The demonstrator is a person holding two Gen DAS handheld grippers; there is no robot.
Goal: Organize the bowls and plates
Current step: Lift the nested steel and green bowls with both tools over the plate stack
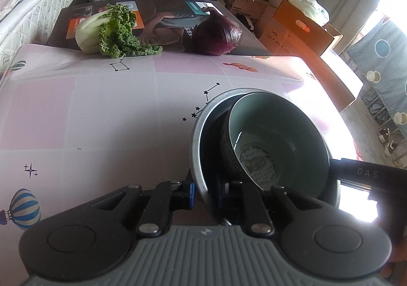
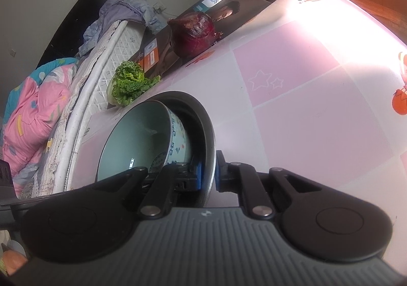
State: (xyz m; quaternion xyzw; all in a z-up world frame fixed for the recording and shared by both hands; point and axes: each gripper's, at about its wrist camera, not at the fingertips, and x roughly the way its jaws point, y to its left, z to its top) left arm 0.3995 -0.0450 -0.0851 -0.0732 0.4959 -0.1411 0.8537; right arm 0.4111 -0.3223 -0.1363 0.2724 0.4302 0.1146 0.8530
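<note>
A steel bowl (image 1: 212, 138) stands on the pink checked tablecloth (image 1: 101, 112). Inside it a pale green ceramic bowl (image 1: 279, 133) with a blue pattern leans tilted against its wall. My left gripper (image 1: 204, 195) is shut on the steel bowl's near rim, one pad inside and one outside. A black finger (image 1: 361, 171) of the right tool reaches the far-right rim. In the right wrist view my right gripper (image 2: 209, 176) is shut on the steel bowl (image 2: 212, 143) rim as well, and the ceramic bowl (image 2: 134, 138) lies just left of it.
A green leafy cabbage (image 1: 112, 31) and a red cabbage (image 1: 218, 33) lie at the table's far edge on a flat printed box (image 1: 157, 13). A mattress (image 1: 38, 5) runs along the left. Cardboard boxes (image 1: 300, 23) stand beyond the right corner.
</note>
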